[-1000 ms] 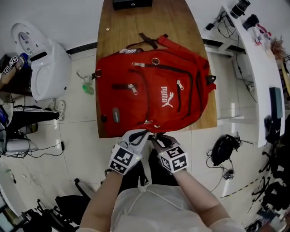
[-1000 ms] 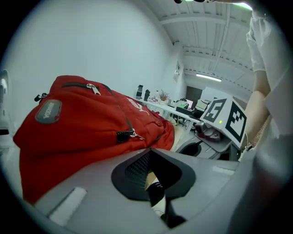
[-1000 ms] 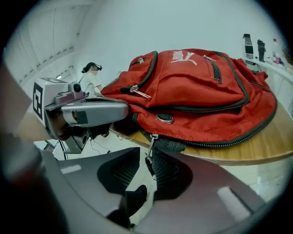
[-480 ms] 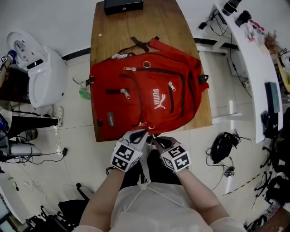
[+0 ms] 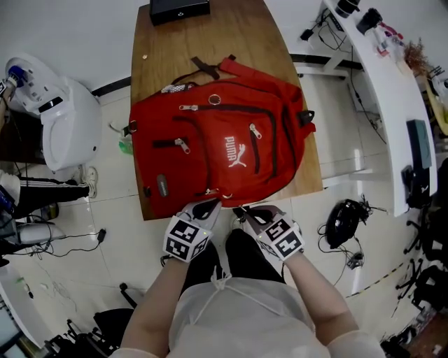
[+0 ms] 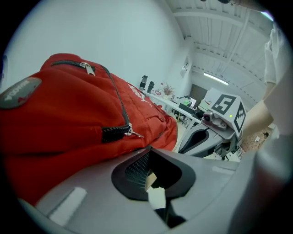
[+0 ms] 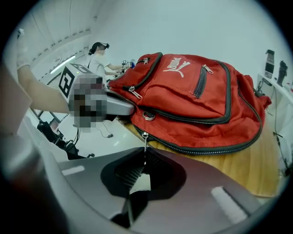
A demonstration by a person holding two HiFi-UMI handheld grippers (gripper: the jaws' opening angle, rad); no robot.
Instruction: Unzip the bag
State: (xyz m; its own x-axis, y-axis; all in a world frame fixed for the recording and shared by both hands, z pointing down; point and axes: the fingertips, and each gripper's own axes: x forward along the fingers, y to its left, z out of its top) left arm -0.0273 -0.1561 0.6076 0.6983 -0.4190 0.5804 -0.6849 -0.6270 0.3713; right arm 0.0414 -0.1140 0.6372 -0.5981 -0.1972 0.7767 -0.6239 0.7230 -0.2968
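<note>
A red backpack lies flat on the wooden table, its bottom edge at the table's near end. My left gripper is at that near edge, shut on a fold of the red fabric. My right gripper is beside it, to the right. In the right gripper view its jaws are shut on the small metal zipper pull of the dark main zipper. That zipper runs closed around the backpack. The other pocket zippers also look closed.
A black box sits at the table's far end. A white machine stands on the floor to the left. To the right are a white desk and a black headset on the floor. A person stands in the background.
My right gripper has shifted a little to the right and nearer to me, at the bag's near edge. The left gripper stays at the edge. The head view has shifted.
</note>
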